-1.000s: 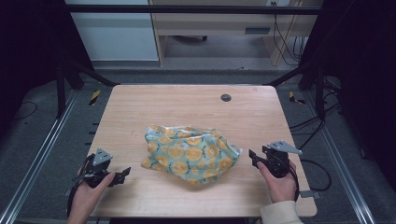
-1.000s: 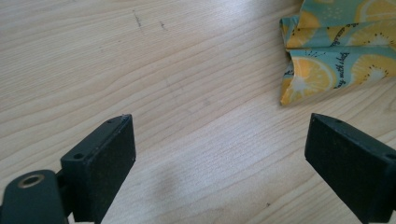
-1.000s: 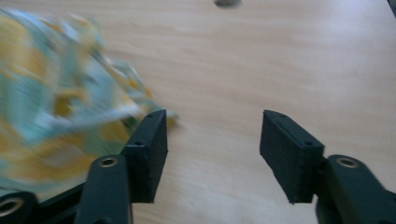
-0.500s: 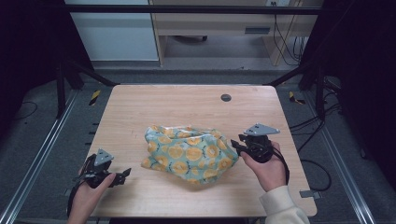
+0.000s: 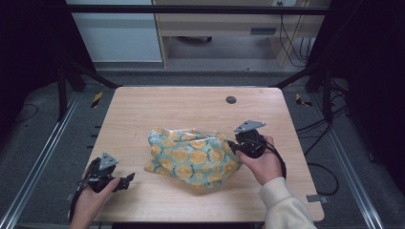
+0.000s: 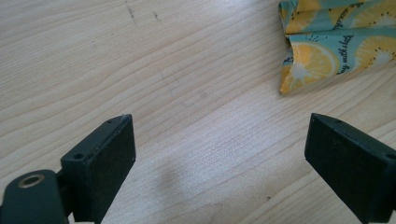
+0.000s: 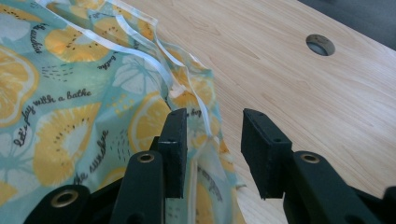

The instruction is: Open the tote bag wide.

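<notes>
Two grippers work over a wooden desk (image 5: 143, 109) seen from the high view. At the centre of that frame lies a crumpled cloth (image 5: 191, 155), teal with orange citrus slices. In the right gripper view its print reads "let's play with a bathe" in black script at the left of the frame, with more script lower down that is too bent to read. White piping runs along its folded edges near the top of that view.

At the centre right of the high view, the right gripper (image 7: 212, 140) sits at the cloth's right edge. Its jaws have just been closing; they stand partly apart with a fold of the cloth between them, touching the left jaw, while a gap remains to the right jaw.

At the lower left of the high view, the left gripper (image 6: 219, 149) rests over bare desk, jaws wide apart with nothing between them, the cloth's corner at the upper right of its view.

A round cable hole (image 5: 231, 99) sits in the desk, above and right of centre in the high view.
</notes>
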The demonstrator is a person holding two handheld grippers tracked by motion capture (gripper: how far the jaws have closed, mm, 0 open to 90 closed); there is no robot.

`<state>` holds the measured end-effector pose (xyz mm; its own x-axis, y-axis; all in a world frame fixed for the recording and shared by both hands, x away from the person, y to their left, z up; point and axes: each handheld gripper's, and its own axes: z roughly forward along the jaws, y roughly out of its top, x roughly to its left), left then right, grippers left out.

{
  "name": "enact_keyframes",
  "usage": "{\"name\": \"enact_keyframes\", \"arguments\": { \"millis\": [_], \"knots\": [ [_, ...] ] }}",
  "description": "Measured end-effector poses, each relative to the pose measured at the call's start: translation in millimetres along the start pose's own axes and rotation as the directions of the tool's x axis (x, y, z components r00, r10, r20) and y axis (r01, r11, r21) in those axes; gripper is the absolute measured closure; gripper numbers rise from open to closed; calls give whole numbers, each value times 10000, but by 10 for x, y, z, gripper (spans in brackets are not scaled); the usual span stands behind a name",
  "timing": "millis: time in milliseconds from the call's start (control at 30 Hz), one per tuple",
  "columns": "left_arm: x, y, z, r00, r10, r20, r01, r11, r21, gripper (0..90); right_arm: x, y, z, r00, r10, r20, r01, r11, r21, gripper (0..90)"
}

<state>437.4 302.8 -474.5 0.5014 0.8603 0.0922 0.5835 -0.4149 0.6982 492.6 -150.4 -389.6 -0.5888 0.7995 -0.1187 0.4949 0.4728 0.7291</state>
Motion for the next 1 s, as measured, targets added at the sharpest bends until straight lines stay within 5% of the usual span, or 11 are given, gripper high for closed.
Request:
{"name": "enact_keyframes", "arguments": {
  "millis": [133, 500, 733, 1000],
  "knots": [
    [-9, 2, 5, 9999, 103, -6, -103, 9999, 95, 85, 26, 51, 87, 9996, -251, 109, 249, 9995, 190, 618],
    [-30, 6, 17, 9996, 292, -65, -290, 9994, 174, 85, 22, 30, 292, 10000, -23, -16, 24, 9939, 1099, 605],
    [-39, 15, 24, 9991, 423, -67, -421, 9988, 247, 86, -13, 21, 363, 9991, 301, -287, -259, 9901, 1379, 743],
    [-48, 17, 29, 9988, 489, -76, -487, 9984, 282, 87, -22, 40, 320, 9963, 551, -667, -484, 9941, 972, 879]
  ]
}}
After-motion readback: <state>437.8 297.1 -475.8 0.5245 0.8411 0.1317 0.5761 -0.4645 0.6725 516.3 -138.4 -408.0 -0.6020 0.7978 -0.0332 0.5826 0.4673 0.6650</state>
